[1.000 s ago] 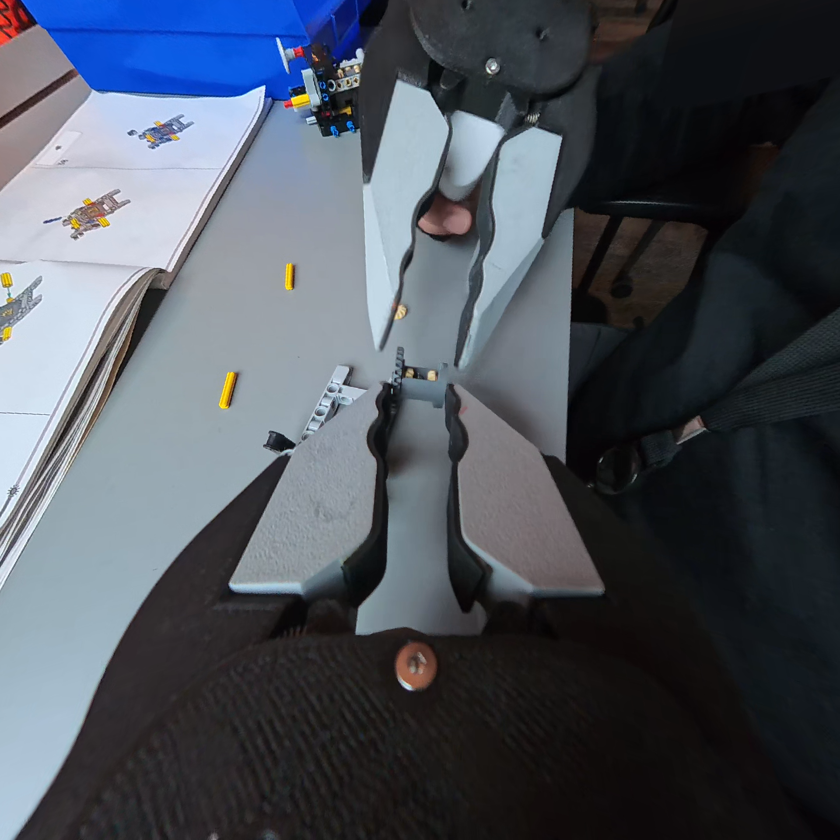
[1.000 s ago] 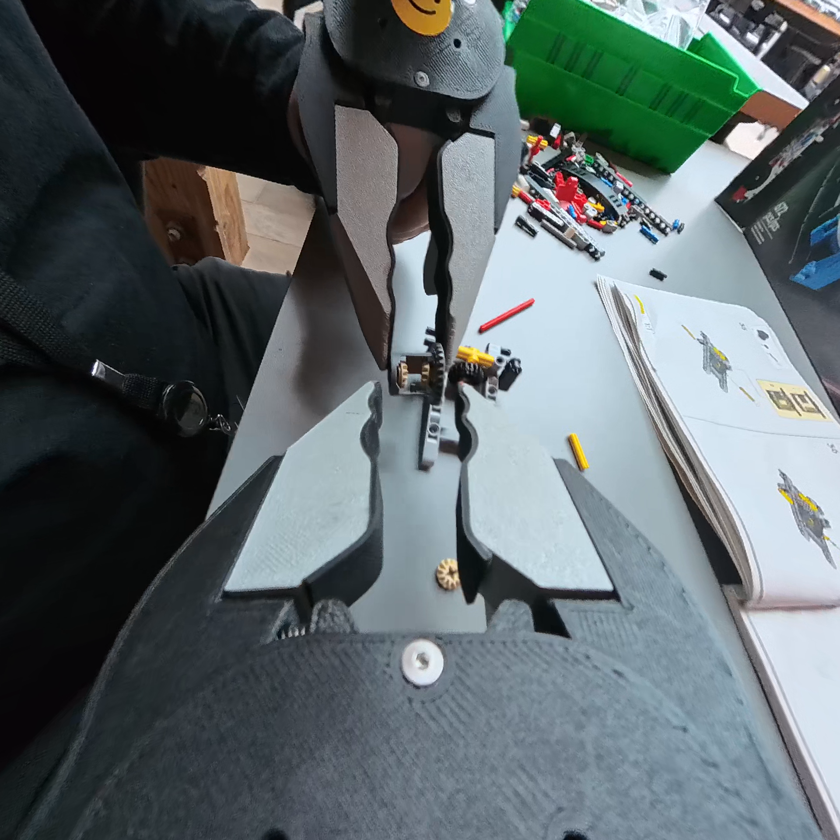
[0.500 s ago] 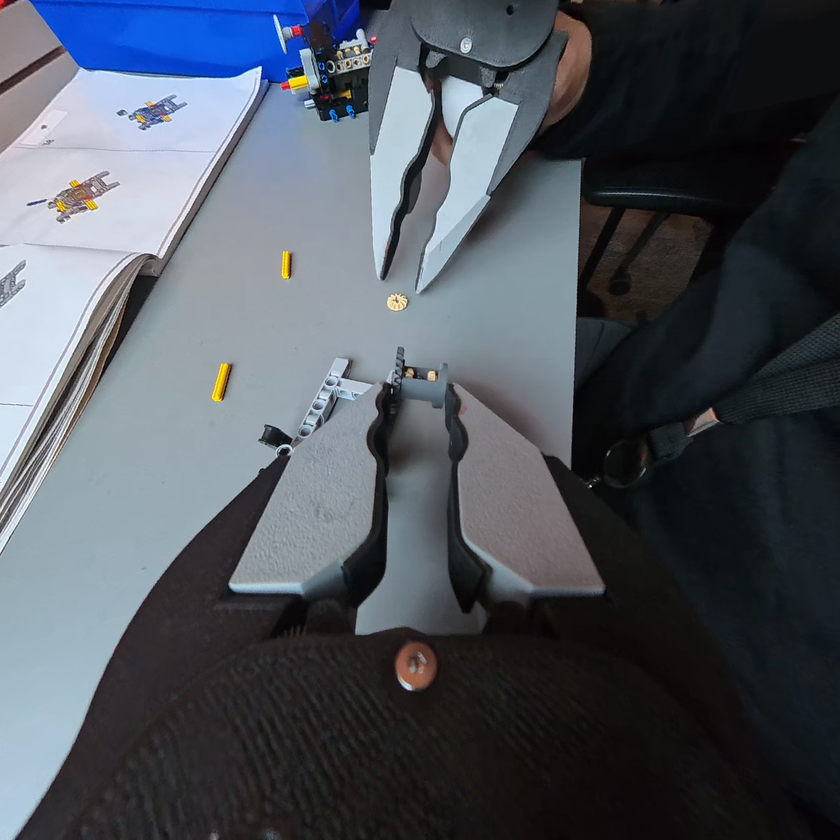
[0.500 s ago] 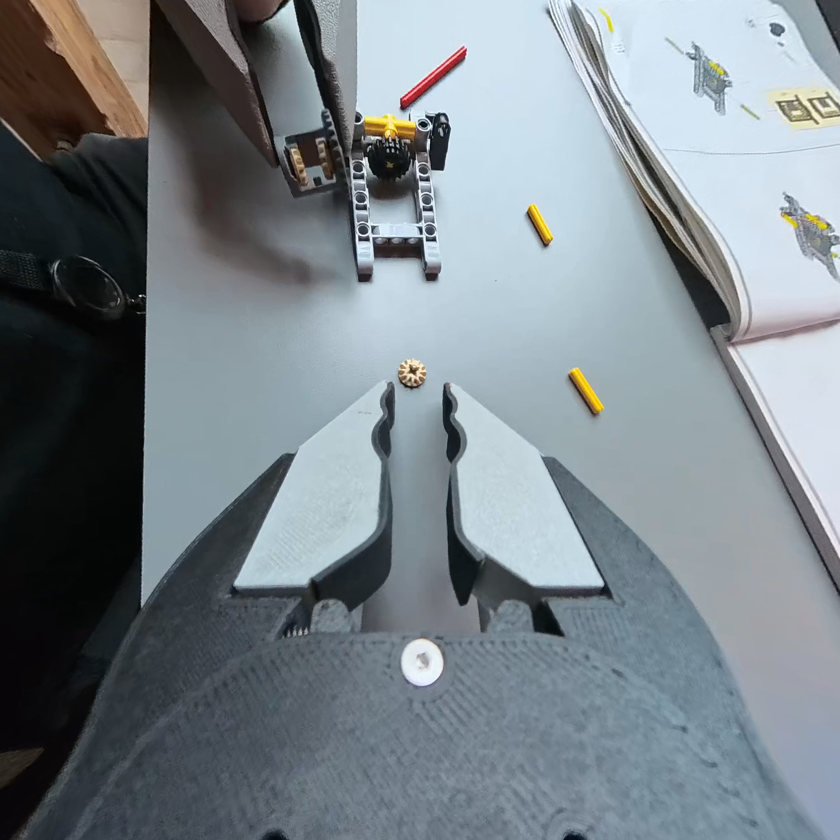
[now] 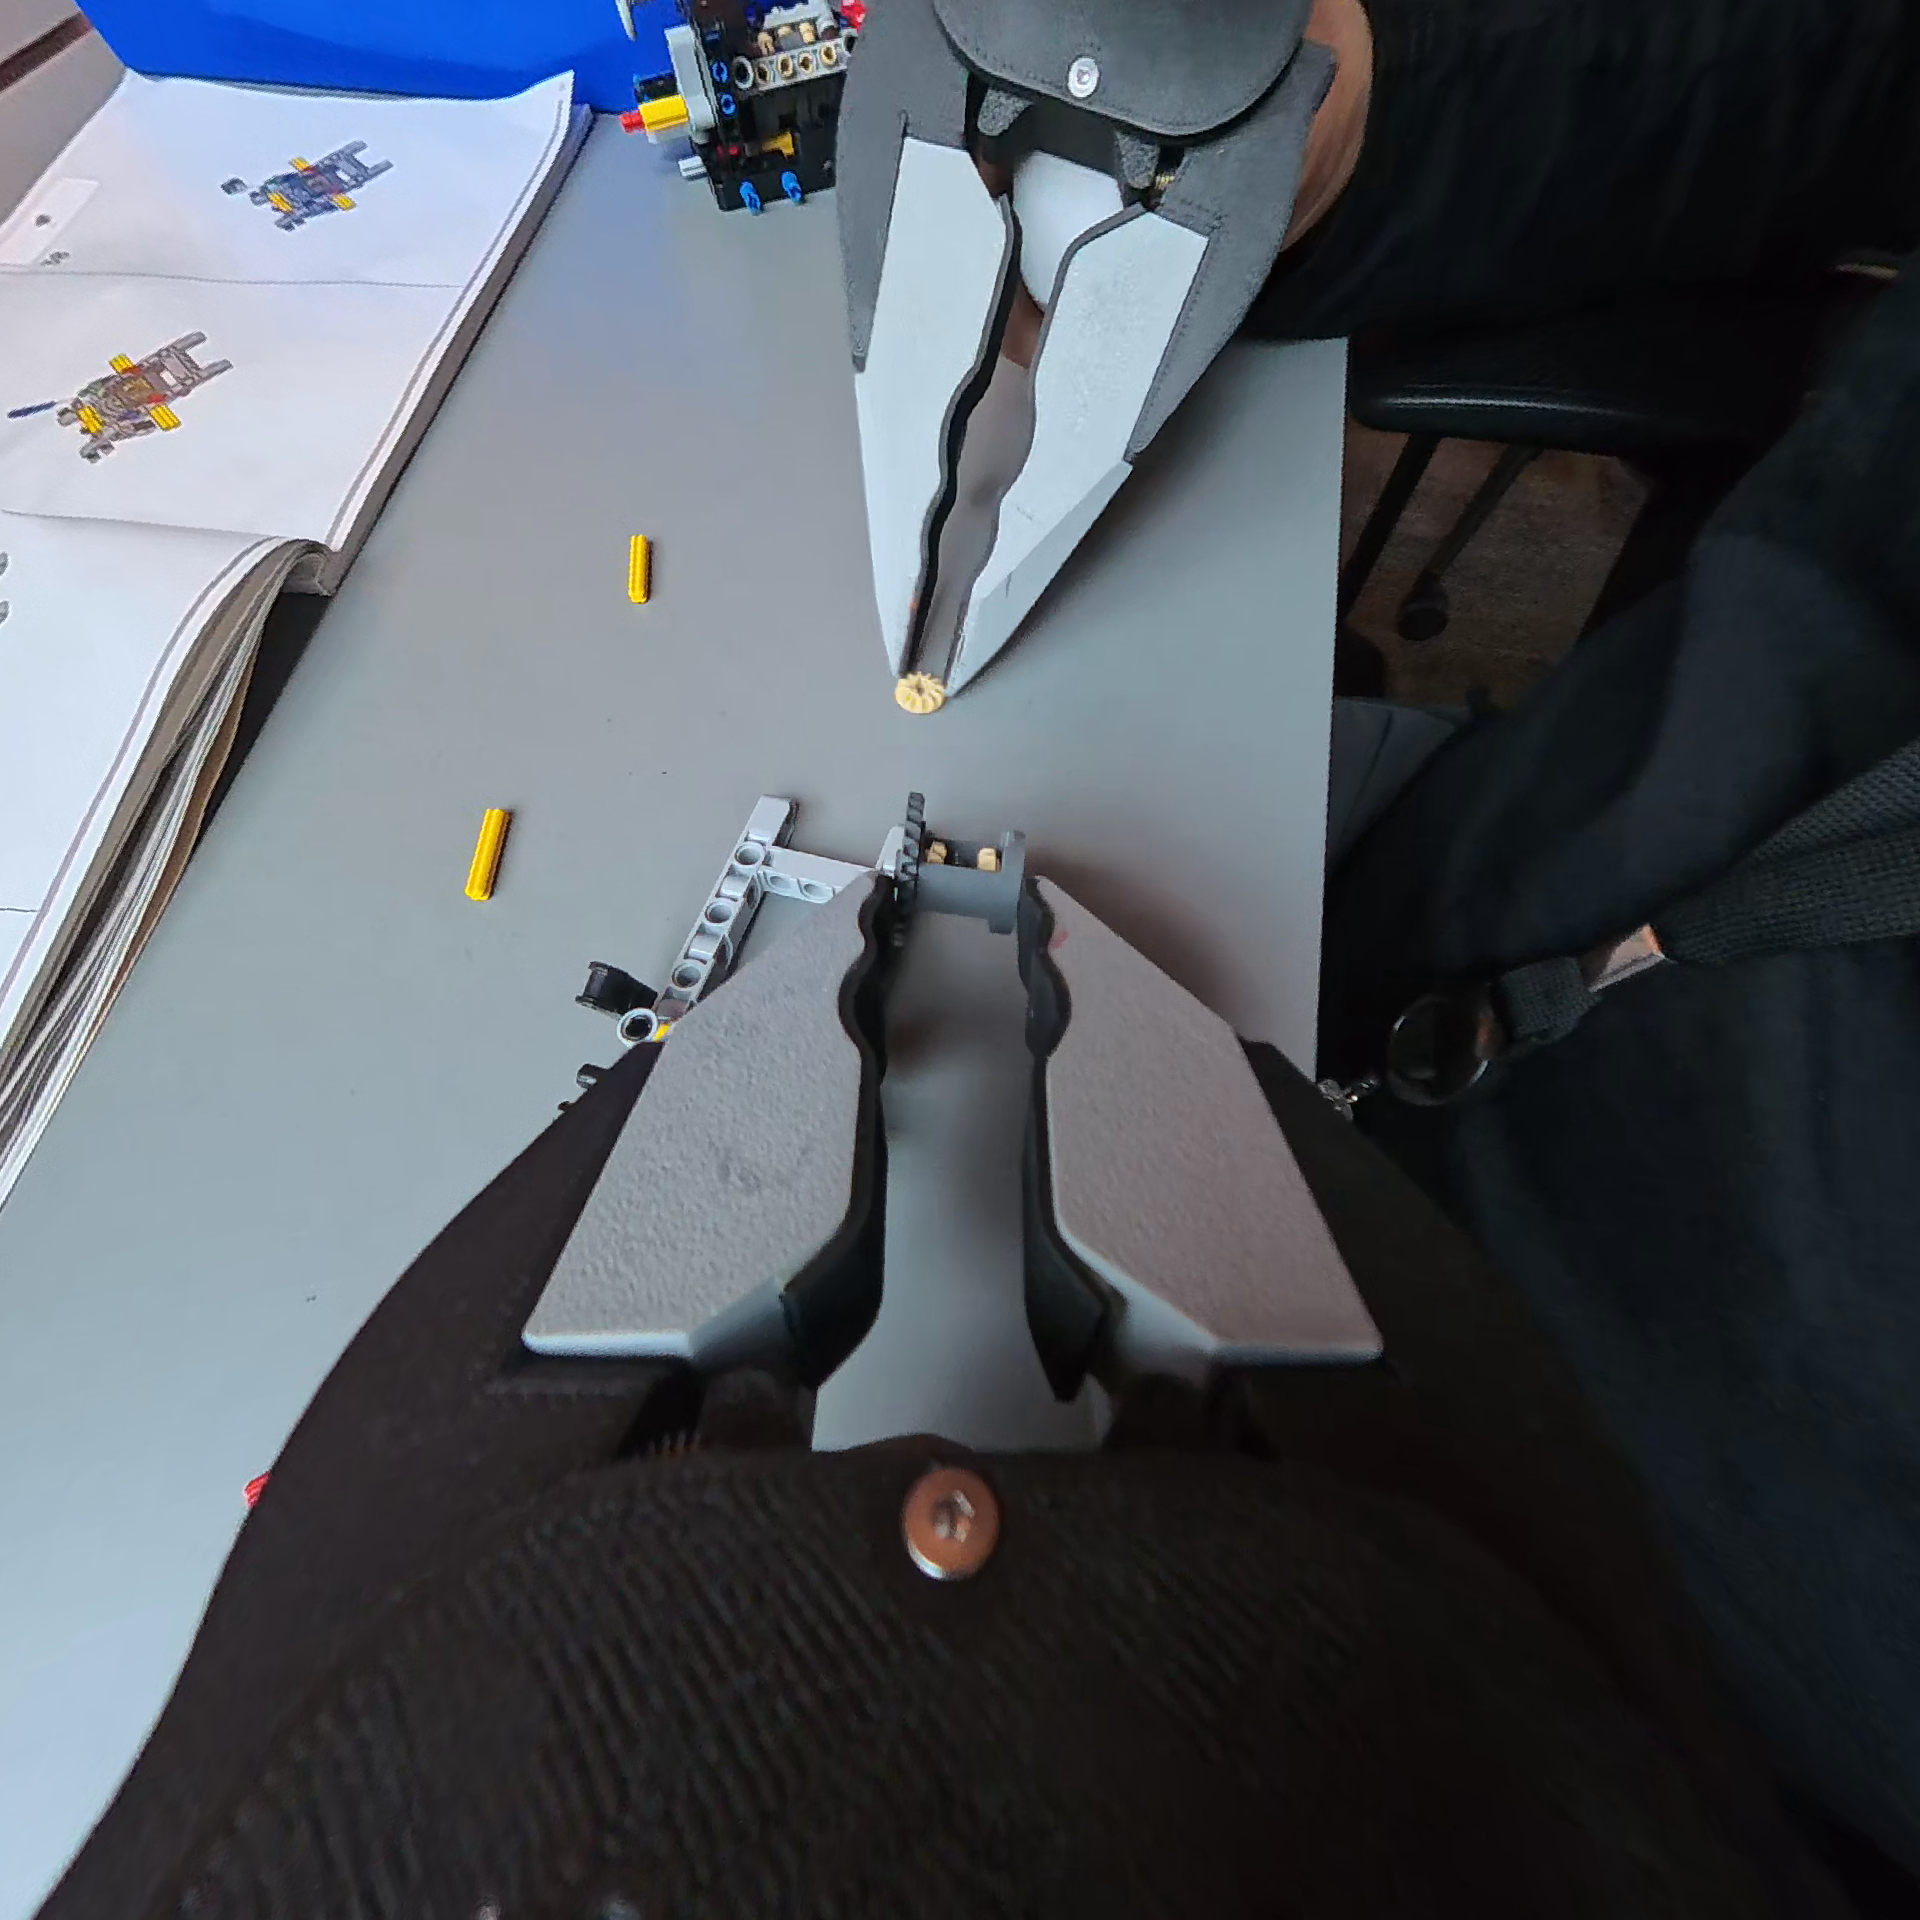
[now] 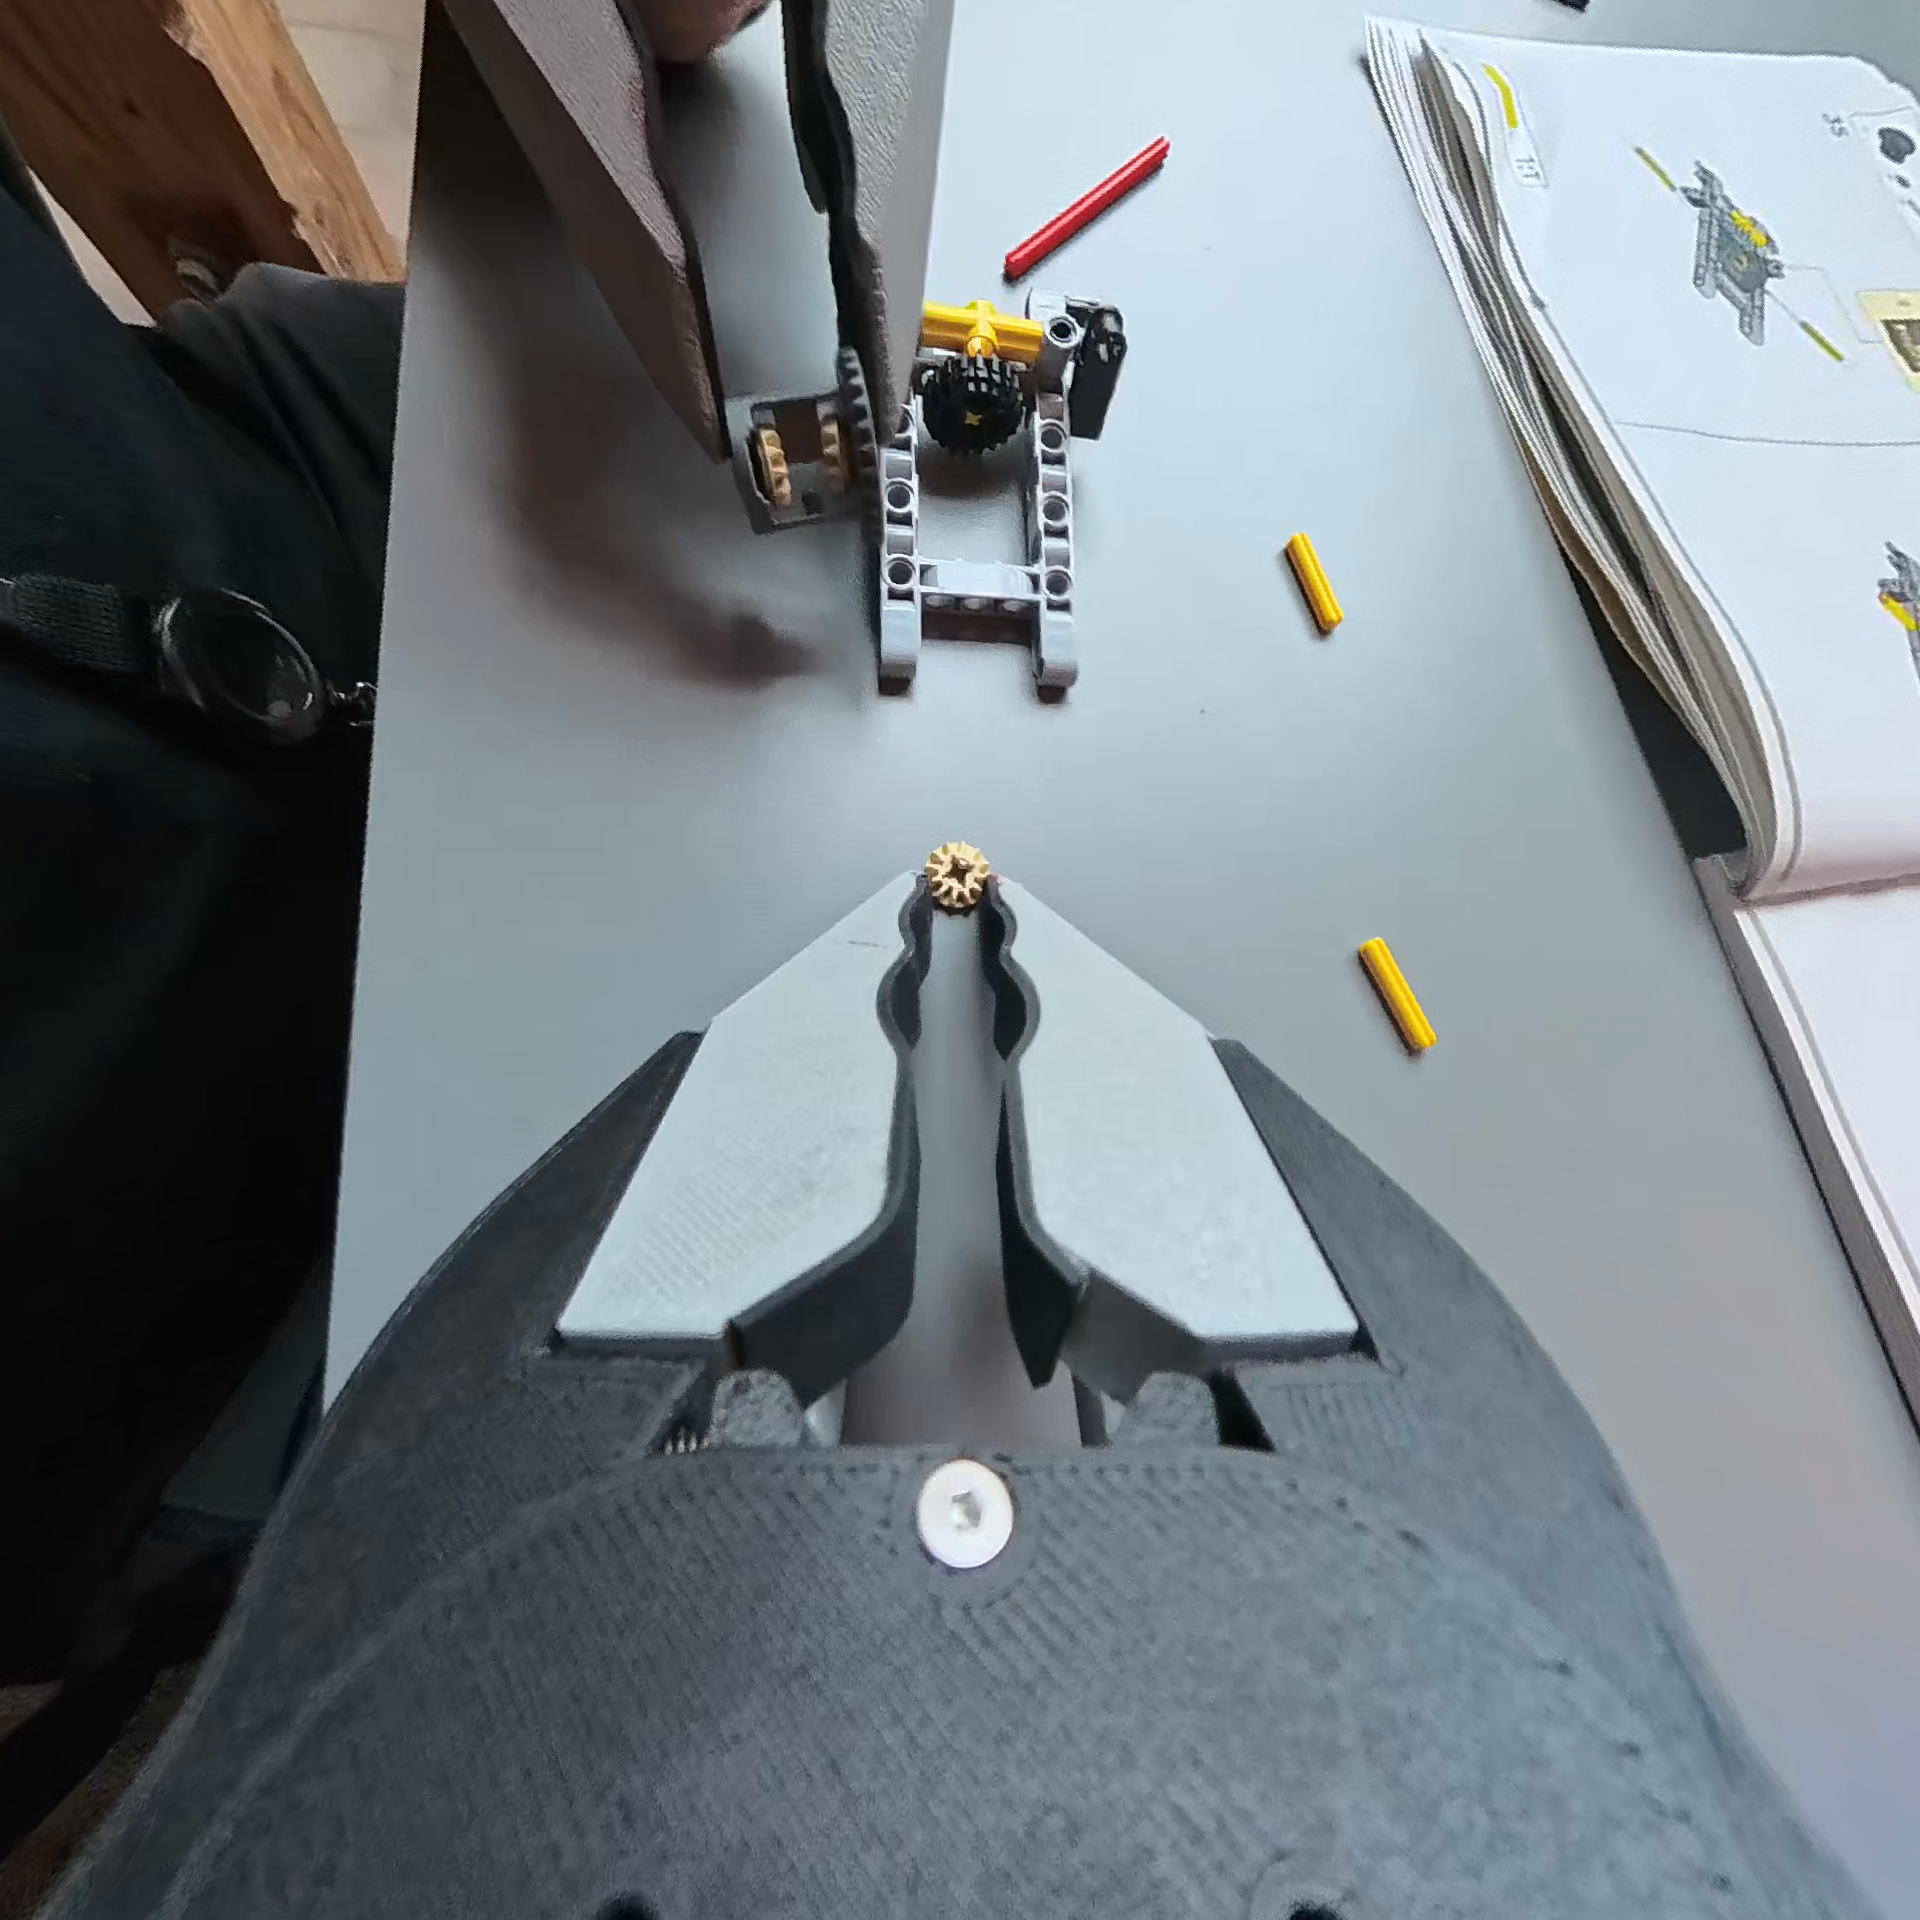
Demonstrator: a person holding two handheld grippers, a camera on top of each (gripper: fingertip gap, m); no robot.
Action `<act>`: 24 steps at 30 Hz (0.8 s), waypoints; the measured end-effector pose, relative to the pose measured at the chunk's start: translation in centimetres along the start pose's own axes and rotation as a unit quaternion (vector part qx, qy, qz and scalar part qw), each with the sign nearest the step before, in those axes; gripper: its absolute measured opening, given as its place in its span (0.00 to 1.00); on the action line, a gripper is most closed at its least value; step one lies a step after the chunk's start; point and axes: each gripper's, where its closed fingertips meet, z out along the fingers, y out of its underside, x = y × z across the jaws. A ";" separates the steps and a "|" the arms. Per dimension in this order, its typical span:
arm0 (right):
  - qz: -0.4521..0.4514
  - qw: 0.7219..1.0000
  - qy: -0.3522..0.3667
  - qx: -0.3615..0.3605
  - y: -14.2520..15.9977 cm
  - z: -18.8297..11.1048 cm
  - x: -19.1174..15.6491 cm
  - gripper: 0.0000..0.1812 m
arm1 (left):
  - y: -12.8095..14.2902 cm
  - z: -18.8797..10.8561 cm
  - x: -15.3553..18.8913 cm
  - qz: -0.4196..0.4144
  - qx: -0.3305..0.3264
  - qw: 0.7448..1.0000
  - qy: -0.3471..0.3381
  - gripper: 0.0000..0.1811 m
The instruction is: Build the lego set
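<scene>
A: Left wrist view: left gripper [image 5: 956, 899] clamped on the grey gear housing [image 5: 961, 883], near the table's [image 5: 416, 1039] right edge.

B: Right wrist view: right gripper [image 6: 958, 888], apart half a second ago, now pinches the tan gear [image 6: 956, 876] mid-table. Pickup begun; insertion likely next.

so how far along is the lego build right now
Done: a grey frame with a black gear and yellow axle stands assembled. In hand: the left gripper clamps the differential housing; the right gripper pinches a tan gear. Left: two yellow axles lie loose.
</scene>
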 end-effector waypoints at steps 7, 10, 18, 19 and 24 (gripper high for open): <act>-0.008 1.000 -0.016 0.015 -1.3 0.1 -1.0 0.03 | 0.2 0.2 0.1 0.001 -0.009 1.000 0.005 0.12; -0.016 0.999 -0.021 0.017 -1.8 0.2 -1.4 0.03 | 0.3 0.3 0.2 0.002 -0.013 1.000 0.007 0.12; -0.014 1.000 -0.024 0.000 -1.5 0.8 -1.6 0.03 | 0.7 0.5 0.3 0.005 -0.027 1.000 0.010 0.12; -0.012 1.000 -0.022 0.000 -1.4 0.9 -1.5 0.03 | 0.6 0.5 0.3 0.004 -0.025 1.000 0.010 0.12; -0.009 1.000 -0.012 -0.001 -1.7 1.2 -1.4 0.05 | 0.7 0.5 0.3 0.002 -0.027 1.000 0.011 0.12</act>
